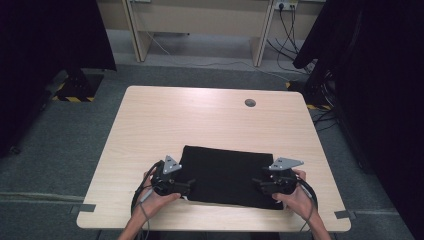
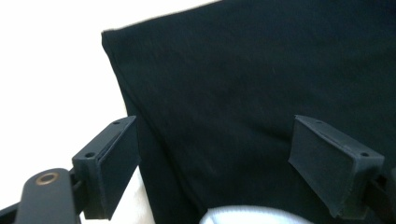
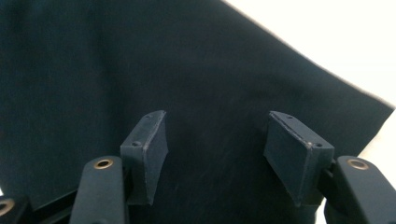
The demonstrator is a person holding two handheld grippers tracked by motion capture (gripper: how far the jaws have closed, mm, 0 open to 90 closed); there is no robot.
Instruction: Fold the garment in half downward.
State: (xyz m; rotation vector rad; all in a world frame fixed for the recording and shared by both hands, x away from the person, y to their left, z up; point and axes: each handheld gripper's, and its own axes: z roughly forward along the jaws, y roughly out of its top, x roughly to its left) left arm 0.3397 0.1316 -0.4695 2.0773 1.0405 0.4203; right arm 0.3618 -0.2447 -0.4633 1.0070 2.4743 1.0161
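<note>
A black cloth lies flat on the near half of the light wooden table. My left gripper is at the cloth's near left corner, open, its jaws wide apart over the cloth and its left edge. A bit of white shows under the cloth at the bottom of the left gripper view. My right gripper is at the cloth's near right side, open, jaws spread above the cloth with nothing between them. A hand holds each gripper from the table's near edge.
A round cable hole sits near the table's far edge. Wooden furniture stands beyond the table, dark curtains hang at both sides, and cables trail on the grey floor at the back right.
</note>
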